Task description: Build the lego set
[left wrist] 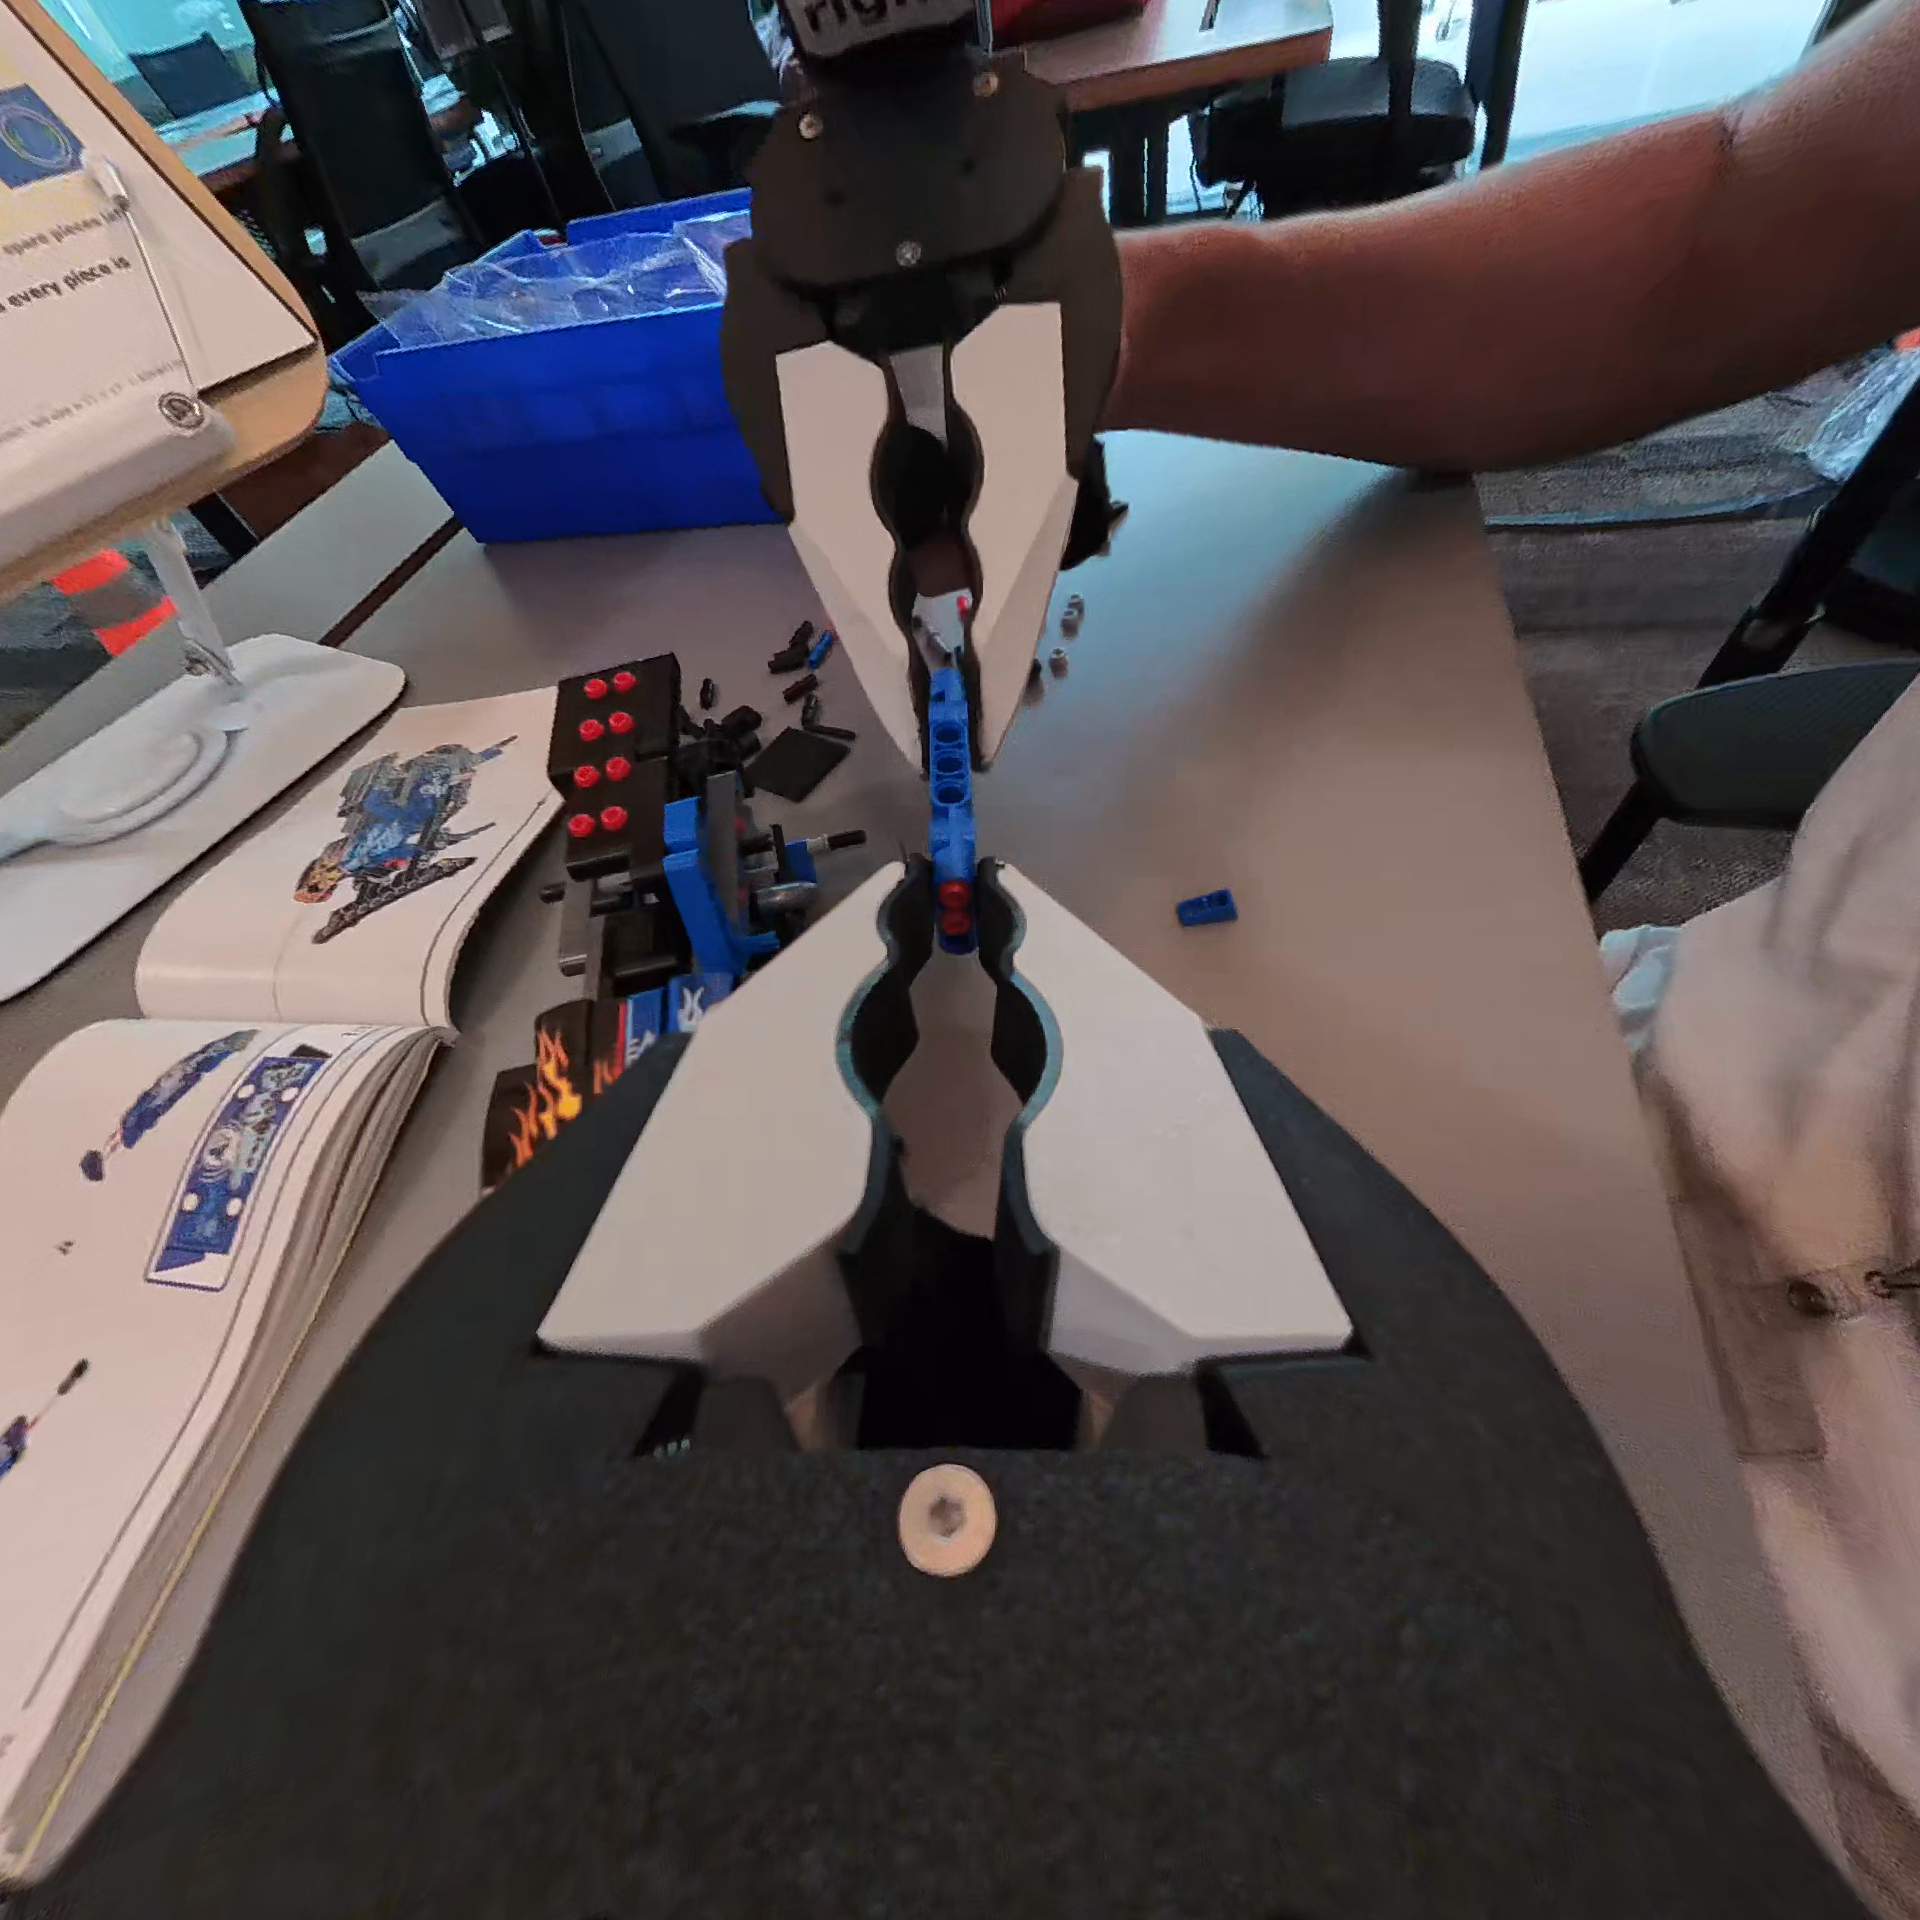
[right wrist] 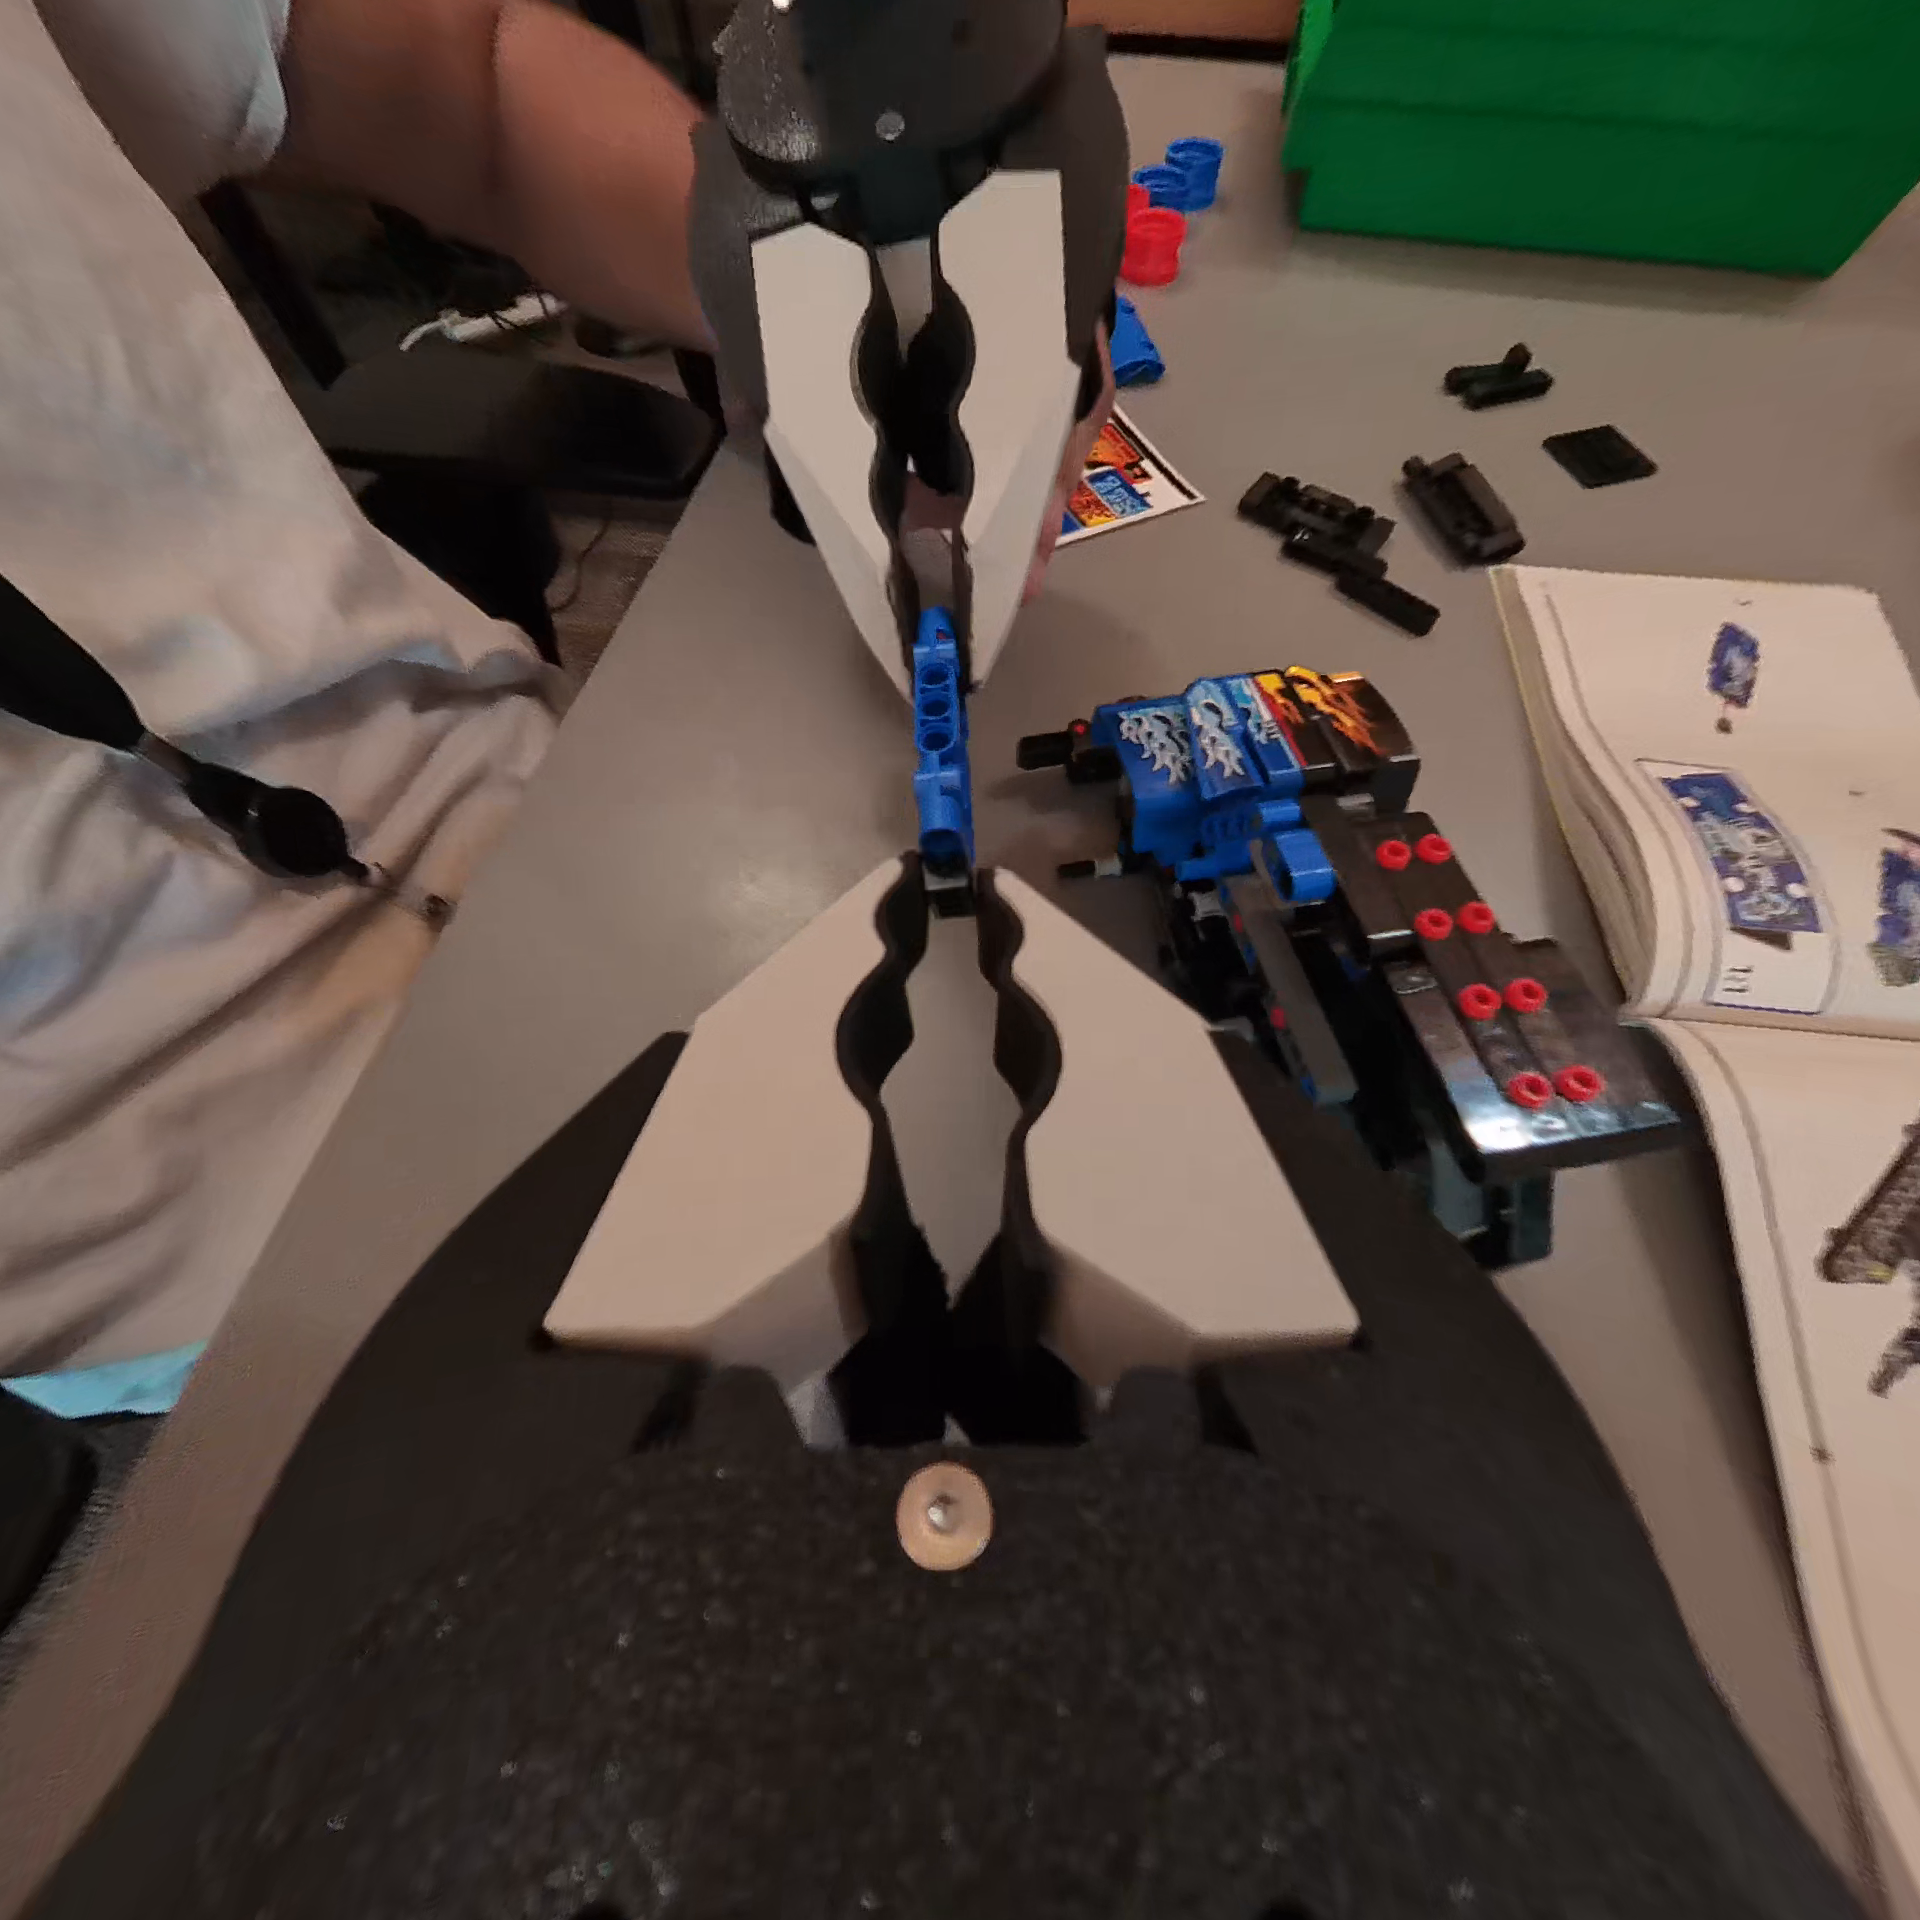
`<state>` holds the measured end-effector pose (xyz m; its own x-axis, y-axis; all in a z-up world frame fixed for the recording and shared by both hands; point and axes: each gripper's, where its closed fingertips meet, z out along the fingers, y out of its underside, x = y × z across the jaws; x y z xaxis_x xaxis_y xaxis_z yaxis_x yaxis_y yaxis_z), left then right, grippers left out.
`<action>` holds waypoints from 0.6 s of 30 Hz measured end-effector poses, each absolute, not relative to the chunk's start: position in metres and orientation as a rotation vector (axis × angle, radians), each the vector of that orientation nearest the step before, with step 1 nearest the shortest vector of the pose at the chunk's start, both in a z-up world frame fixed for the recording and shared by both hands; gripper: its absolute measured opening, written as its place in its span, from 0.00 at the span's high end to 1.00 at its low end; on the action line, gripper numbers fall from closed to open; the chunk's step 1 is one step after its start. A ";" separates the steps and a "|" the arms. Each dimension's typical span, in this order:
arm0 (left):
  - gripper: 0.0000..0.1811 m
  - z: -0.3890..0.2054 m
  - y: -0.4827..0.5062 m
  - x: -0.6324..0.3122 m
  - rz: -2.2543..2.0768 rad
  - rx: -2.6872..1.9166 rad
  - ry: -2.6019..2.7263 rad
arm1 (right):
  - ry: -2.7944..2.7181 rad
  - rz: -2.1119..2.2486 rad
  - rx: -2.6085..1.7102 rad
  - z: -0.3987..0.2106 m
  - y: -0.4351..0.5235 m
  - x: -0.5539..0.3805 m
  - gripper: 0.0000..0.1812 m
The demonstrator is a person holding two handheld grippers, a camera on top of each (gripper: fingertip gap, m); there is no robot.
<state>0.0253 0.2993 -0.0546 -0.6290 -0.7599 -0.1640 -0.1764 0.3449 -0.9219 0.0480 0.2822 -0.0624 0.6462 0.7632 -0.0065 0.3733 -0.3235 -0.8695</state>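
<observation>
Above the worktop's middle, the left gripper (left wrist: 951, 883) and right gripper (right wrist: 948, 883) each have their jaws clenched on opposite ends of the blue beam (left wrist: 951, 790), so any twist or uneven pull could snap it loose beside the model (right wrist: 1340, 935)

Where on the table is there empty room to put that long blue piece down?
Bare grey tabletop lies on the person's side, around the lone small blue brick, out to the table's edge. The other side is crowded: the half-built blue-and-black Lego model, scattered black Lego pieces and open instruction booklet. Both grippers hold the long blue Lego beam.
</observation>
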 end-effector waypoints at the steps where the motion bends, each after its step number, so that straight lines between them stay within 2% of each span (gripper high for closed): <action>1: 0.97 -0.056 0.301 0.030 -1.256 -0.810 2.036 | -0.909 0.503 -1.932 -0.063 0.283 0.052 0.96; 9: 0.96 -0.056 0.296 0.043 -1.192 -0.704 2.045 | -0.796 0.493 -1.909 -0.076 0.277 0.065 0.96; 18: 0.96 -0.060 0.304 0.043 -1.252 -0.717 2.002 | -0.727 0.560 -1.813 -0.062 0.283 0.067 0.96</action>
